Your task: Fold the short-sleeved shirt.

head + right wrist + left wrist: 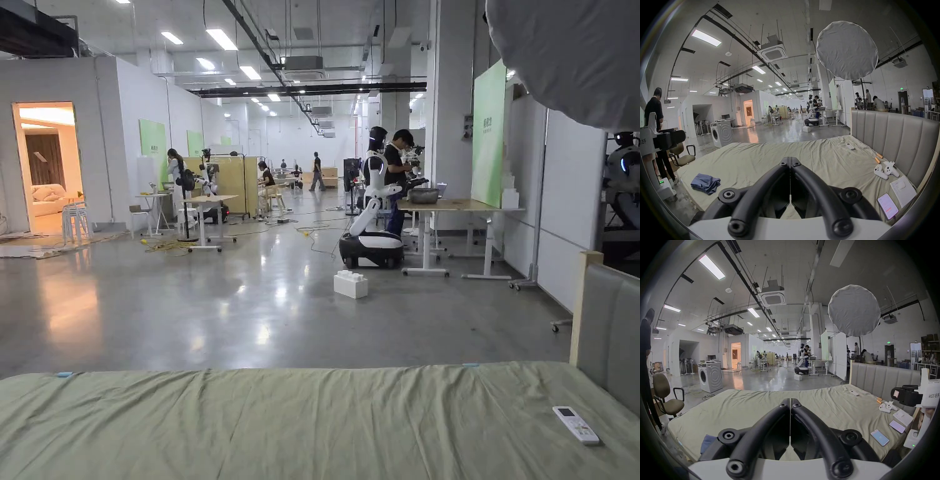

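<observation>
A crumpled blue short-sleeved shirt (705,182) lies near the left edge of a bed with an olive-green sheet (753,155). In the left gripper view a corner of the shirt (707,442) peeks out behind the gripper's body. My left gripper (790,400) hovers above the bed, jaws pressed together with nothing between them. My right gripper (790,158) is likewise shut and empty, held over the middle of the sheet, well right of the shirt. Each gripper's white body shows at the edge of the other's view.
A white remote (575,425), game controllers (885,171), two phones (880,437), a notebook (903,190) and orange tubes lie along the bed's right side by the grey headboard (893,134). A chair (666,399), a washing machine (710,377) and a standing person (655,116) are at the left.
</observation>
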The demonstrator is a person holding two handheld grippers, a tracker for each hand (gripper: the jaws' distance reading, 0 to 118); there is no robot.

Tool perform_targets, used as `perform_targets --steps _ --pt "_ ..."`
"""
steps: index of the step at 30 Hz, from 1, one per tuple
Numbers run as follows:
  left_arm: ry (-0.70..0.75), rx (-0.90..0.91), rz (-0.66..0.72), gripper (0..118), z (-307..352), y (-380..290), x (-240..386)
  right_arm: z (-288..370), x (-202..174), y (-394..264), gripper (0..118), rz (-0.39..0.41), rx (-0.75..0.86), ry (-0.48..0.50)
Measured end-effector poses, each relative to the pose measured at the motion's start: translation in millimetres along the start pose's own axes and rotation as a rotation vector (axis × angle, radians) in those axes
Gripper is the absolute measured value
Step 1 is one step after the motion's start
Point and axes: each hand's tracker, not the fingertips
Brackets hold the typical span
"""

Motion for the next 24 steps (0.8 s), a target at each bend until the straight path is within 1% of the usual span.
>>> perform_targets --steps 1,2,3,4,6,7,8,10,11,12,14,17,19,21,24 --pt "-0.002 -0.001 0.004 3 -0.3 0.0 0.2 1.2 -1.2 1.0 17 0.007 0.004 0.000" --pt "-0.007 -0.002 0.008 19 -2.3 -1.8 0.5 1.7 -1.6 1.5 54 0.017 0.003 -0.001" --pt "-0.019 -0.002 0.012 39 -2.8 -1.9 -0.2 1.9 -2.1 2.4 84 0.030 0.005 -0.003" --pt "-0.033 -0.005 0.021 63 -3.7 -2.0 -0.3 1.2 -2.7 3.5 103 0.049 0.008 -0.007" --pt "-0.049 -0.011 0.035 77 -7.7 -3.8 0.2 0.3 -2.2 1.9 107 0.047 -0.003 -0.015" --pt "-0.022 -0.023 0.044 83 -8.4 -4.8 -0.6 1.9 -1.9 2.6 107 0.055 0.013 -0.012" --pt "-0.008 -0.027 0.048 97 -8.4 -5.5 -1.6 2.4 -1.8 4.0 107 0.058 0.023 -0.009" --pt "-0.013 -0.031 0.058 99 -10.0 -6.5 -2.2 1.5 -2.1 4.3 108 0.036 0.013 -0.014" --pt "-0.015 -0.036 0.067 100 -10.6 -6.9 -2.2 0.4 -1.5 4.0 113 0.028 0.011 -0.019" --pt "-0.012 -0.038 0.068 105 -10.8 -7.3 -2.2 -0.9 -1.1 3.8 118 0.026 0.010 -0.024" --pt "-0.009 -0.032 0.054 118 -10.6 -8.8 -1.4 -2.5 -1.7 5.4 118 0.015 0.008 -0.023" --pt "-0.001 -0.001 0.031 118 -10.6 -12.4 3.8 -1.0 4.9 3.2 118 -0.046 0.016 0.000" --pt "-0.007 0.003 0.034 118 -7.1 -10.5 6.2 -2.3 4.8 4.6 118 -0.056 0.004 -0.002" --pt "-0.001 0.018 0.037 118 -6.7 -11.4 9.8 -1.9 3.9 3.9 118 -0.049 -0.002 -0.006" --pt "0.004 0.021 0.034 118 -4.8 -6.0 2.2 -2.3 -1.8 4.9 118 -0.013 -0.006 -0.015"
